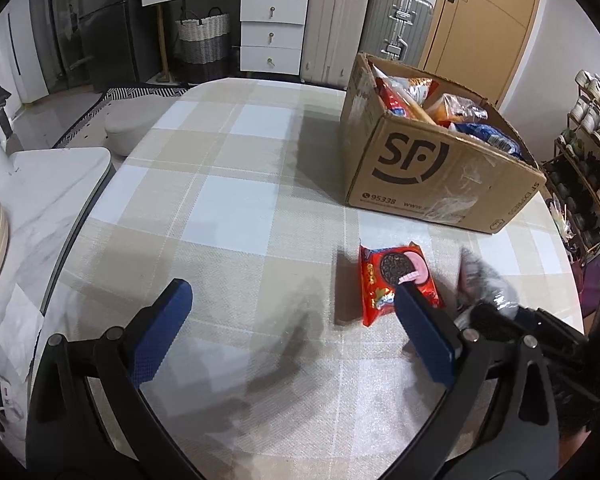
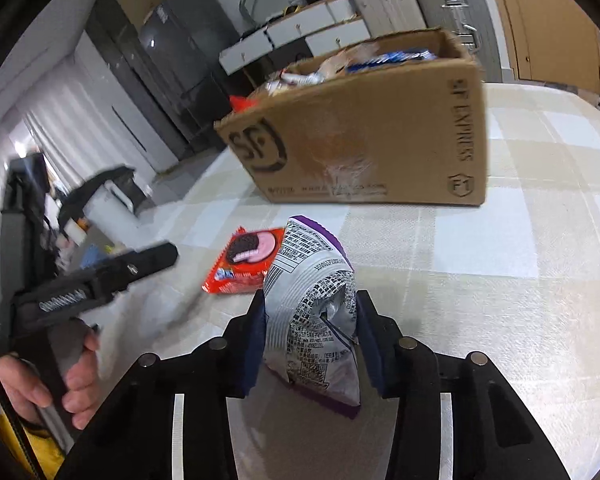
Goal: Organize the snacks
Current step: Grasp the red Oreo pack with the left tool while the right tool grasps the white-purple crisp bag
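A crinkled silver-and-purple snack bag [image 2: 314, 320] was pinched upright between the blue-padded jaws of the right gripper [image 2: 312, 332], just above the checked tablecloth [image 2: 500, 240]. Beside it a flat, glossy red cookie packet [image 1: 396, 280] lay on the cloth, near the table's front edge. The left gripper [image 1: 292, 300] hung wide open and empty, while the brown corrugated cardboard box [image 1: 440, 176], heaped with snack packs, sat toward the far right edge.
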Tool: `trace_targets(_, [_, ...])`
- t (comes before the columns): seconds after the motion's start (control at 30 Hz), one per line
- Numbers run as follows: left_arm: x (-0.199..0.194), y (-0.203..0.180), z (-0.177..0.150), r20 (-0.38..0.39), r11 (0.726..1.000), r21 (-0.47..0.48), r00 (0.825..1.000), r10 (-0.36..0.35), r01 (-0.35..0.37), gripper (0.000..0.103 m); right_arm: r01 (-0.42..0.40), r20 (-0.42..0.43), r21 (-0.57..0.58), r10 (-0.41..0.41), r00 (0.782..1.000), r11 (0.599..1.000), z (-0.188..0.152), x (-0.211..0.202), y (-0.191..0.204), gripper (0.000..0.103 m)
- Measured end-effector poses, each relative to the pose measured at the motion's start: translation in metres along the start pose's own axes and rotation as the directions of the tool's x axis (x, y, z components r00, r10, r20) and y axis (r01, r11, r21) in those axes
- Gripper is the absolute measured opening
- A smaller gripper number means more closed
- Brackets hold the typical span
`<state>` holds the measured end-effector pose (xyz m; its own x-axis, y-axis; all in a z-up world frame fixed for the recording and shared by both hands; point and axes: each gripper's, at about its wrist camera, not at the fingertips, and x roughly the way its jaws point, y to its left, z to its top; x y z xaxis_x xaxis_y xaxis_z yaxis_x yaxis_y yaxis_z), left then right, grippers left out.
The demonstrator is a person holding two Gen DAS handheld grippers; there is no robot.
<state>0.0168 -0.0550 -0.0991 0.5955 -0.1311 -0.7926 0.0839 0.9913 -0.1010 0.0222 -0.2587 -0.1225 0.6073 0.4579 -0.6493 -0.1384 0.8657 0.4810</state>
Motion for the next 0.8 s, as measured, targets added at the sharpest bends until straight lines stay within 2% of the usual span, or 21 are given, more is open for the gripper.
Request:
trace_targets(0.13, [-0.001,-0.014,0.003,-0.003,0.999,0.032,1.0,-0.016,0.016,0.101,-0.05,0.045,0.054,0.047,0.998,0.997,0.0,-0.021,-0.014,0.042])
trace_targets(0.3, [0.007,-0.04,0.008,-0.012,0.995,0.097,1.0,-0.018,0.019,0.101,-0.049,0.097,0.058,0.043,0.994,0.997,-0.007,-0.048,-0.023,0.042])
trace_targets(0.53, [0.035,-0.067,0.013,-0.05,0.989,0.144,0.998,0.034,-0.027,0.101,-0.065,0.189,0.079,0.049,0.981,0.995,-0.02,-0.074,-0.034,0.042])
trace_targets(0.63, [0.044,-0.071,0.013,-0.049,0.988,0.145,0.997,0.064,-0.056,0.1,-0.087,0.188,0.091,0.069,0.98,0.992,-0.02,-0.071,-0.037,0.042])
trace_targets(0.8, [0.057,-0.078,0.01,-0.071,0.988,0.142,0.995,0.075,-0.065,0.1,-0.101,0.181,0.087,0.084,0.98,0.991,-0.021,-0.07,-0.035,0.042])
